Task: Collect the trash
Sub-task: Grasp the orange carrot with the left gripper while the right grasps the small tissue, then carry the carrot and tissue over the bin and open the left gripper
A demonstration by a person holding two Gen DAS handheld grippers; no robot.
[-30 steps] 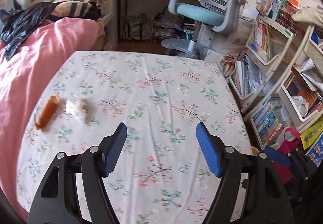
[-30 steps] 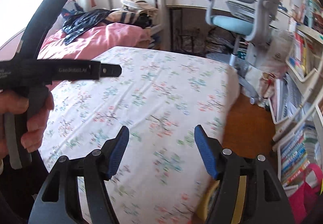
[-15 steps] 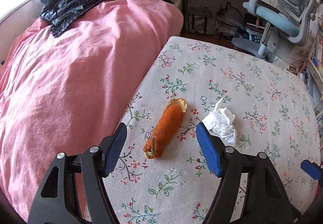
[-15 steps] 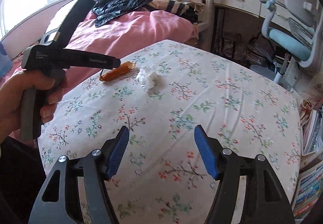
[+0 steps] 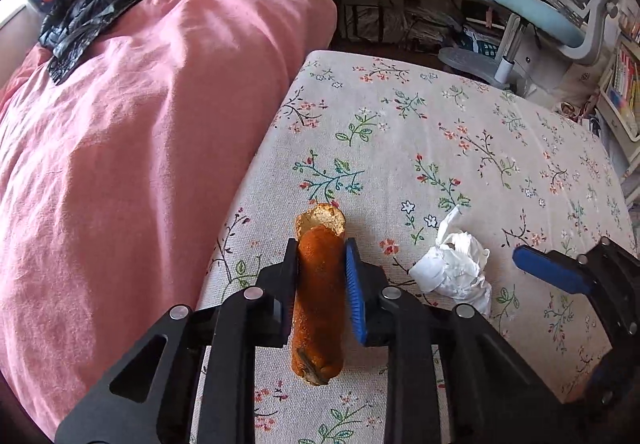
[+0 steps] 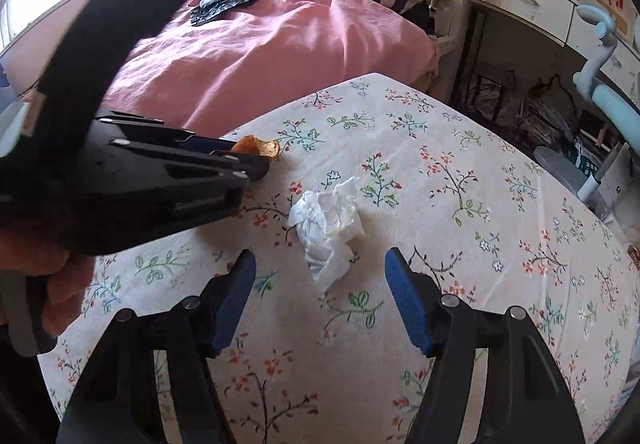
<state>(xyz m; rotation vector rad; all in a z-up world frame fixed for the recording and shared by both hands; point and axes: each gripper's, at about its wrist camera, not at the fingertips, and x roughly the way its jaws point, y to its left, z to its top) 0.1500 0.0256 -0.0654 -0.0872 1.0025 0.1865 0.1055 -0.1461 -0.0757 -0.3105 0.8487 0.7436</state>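
An orange-brown peel-like roll lies on the floral tablecloth near its left edge. My left gripper is shut on it, one pad on each side. Its far end shows past the left gripper's body in the right wrist view. A crumpled white tissue lies just right of the roll, also seen in the right wrist view. My right gripper is open and empty, just short of the tissue, its fingers straddling the near tip. One of its blue fingertips shows in the left wrist view.
A pink duvet borders the table's left side, with a black plastic bag on it farther back. A blue-grey office chair and a desk stand beyond the table. Bookshelves stand on the right.
My left gripper moved forward over the orange roll and closed on it. My right gripper swung left and came up close to the tissue, still open.
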